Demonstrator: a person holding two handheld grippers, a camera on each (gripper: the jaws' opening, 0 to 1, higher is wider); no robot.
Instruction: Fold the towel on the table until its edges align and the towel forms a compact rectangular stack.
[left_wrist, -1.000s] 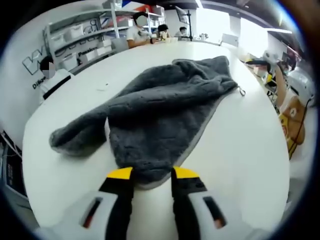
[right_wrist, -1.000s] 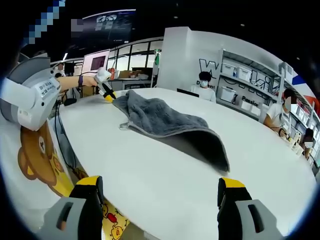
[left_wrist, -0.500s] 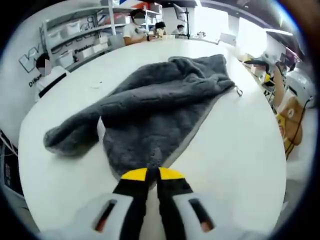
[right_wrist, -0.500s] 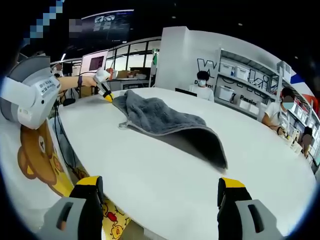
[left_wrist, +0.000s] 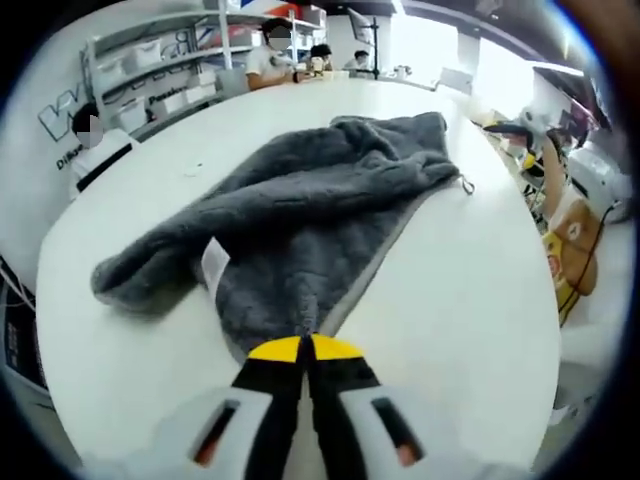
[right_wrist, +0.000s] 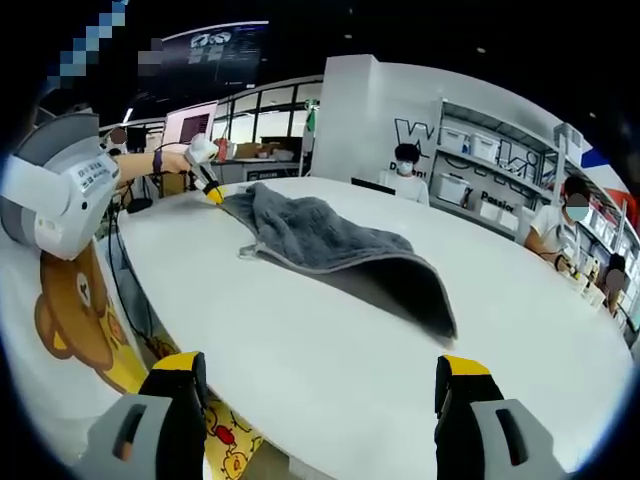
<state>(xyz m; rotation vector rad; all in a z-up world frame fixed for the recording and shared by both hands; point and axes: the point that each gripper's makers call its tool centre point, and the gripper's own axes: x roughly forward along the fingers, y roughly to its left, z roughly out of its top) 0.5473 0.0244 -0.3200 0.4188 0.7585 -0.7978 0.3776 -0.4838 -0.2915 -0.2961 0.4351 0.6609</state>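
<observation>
A: Status of left tool (left_wrist: 305, 348)?

B: Its jaws were apart 1 s ago, straddling the near corner of the grey towel (left_wrist: 300, 220). They are now clamped tight on that corner. Judgement: the grasp is made, so a fold can begin.

A: Towel location?

B: It lies rumpled and unfolded on the white counter (left_wrist: 470, 300), stretching away from the left tool, with a white label (left_wrist: 213, 262) showing on its left part.

A: Right tool (right_wrist: 320, 375)?

B: Unchanged: jaws wide apart, holding nothing, hovering over bare counter (right_wrist: 330, 340), well apart from the towel (right_wrist: 330, 245). The left tool (right_wrist: 212, 192) grips the towel's far end there.
</observation>
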